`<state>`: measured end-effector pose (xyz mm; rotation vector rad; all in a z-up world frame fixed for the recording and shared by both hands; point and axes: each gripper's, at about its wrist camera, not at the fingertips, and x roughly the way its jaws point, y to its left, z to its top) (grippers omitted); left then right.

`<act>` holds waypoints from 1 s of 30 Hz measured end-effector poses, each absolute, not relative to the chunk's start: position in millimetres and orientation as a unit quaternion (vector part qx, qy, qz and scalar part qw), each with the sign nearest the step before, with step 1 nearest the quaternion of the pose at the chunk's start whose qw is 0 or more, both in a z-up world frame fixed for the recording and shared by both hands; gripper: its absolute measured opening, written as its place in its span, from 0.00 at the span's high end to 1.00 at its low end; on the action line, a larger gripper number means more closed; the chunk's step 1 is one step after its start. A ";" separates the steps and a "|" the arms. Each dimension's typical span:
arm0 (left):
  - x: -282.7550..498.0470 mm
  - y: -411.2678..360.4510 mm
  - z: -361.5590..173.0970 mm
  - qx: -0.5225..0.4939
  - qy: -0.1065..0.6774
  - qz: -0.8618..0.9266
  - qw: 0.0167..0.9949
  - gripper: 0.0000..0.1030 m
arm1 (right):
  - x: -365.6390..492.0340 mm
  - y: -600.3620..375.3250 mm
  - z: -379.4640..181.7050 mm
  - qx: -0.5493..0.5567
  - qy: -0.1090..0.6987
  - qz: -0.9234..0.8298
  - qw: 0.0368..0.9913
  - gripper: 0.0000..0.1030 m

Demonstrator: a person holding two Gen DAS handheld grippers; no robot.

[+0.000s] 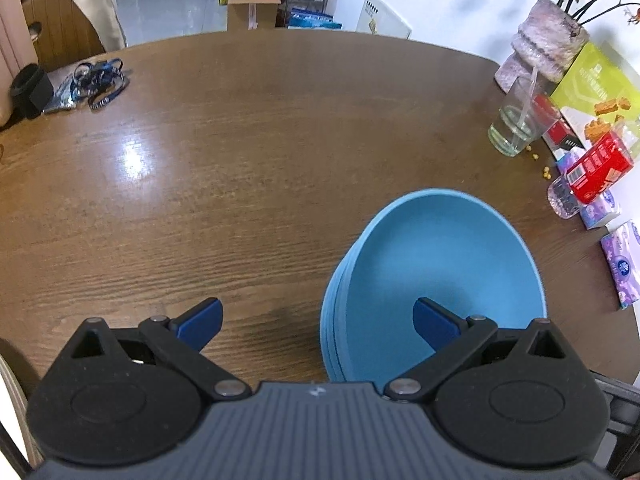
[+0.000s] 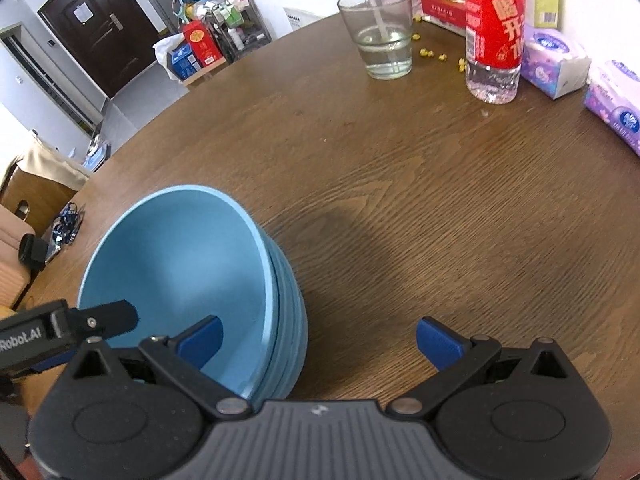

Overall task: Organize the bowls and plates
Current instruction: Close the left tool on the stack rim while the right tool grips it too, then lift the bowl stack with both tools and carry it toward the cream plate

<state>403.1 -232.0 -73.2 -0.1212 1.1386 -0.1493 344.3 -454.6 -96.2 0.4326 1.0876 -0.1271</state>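
Your left gripper [image 1: 318,322] is spread wide and holds nothing; its right pad sits over the stack of blue bowls [image 1: 432,280], which stands on the wooden table [image 1: 240,160] between your two tools. Your right gripper [image 2: 318,338] is equally wide and empty, the stack under its left pad. "Robot.AI" reads on the other tool's side at that view's left edge. The red-labelled bottle [image 2: 494,32] carries large Chinese characters.

Ahead of you the wooden table [image 1: 260,140] lies bare across the frame's middle; the stacked blue bowls [image 1: 432,280] block lower right, and a glass [image 1: 516,120] and boxes [image 1: 600,168] crowd the right edge
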 end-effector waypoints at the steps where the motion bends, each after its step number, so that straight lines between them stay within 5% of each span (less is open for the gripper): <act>1: 403.4 -231.9 -75.3 -0.059 0.541 -0.070 0.836 0.00 | 345.4 -454.4 -97.9 0.205 0.515 -0.058 0.830 0.00; 10: 408.0 -233.6 -87.4 -0.066 0.554 -0.069 0.827 0.02 | 351.4 -455.4 -107.7 0.221 0.523 -0.036 0.823 0.24; 15: 410.9 -235.0 -93.9 -0.073 0.564 -0.074 0.820 0.21 | 353.2 -458.2 -112.6 0.239 0.524 -0.025 0.817 0.53; 21: 415.2 -234.1 -105.3 -0.095 0.582 -0.079 0.804 0.44 | 355.1 -461.0 -121.5 0.274 0.525 -0.002 0.805 0.72; 25: 415.7 -231.8 -108.7 -0.113 0.582 -0.091 0.800 0.52 | 356.4 -461.3 -122.7 0.278 0.523 0.004 0.806 0.72; 27: 415.4 -230.7 -108.3 -0.123 0.582 -0.101 0.798 0.63 | 356.6 -460.8 -123.5 0.277 0.522 0.005 0.807 0.72; 30: 412.2 -231.9 -107.3 -0.122 0.581 -0.101 0.799 0.63 | 355.9 -458.7 -124.1 0.274 0.521 0.006 0.808 0.72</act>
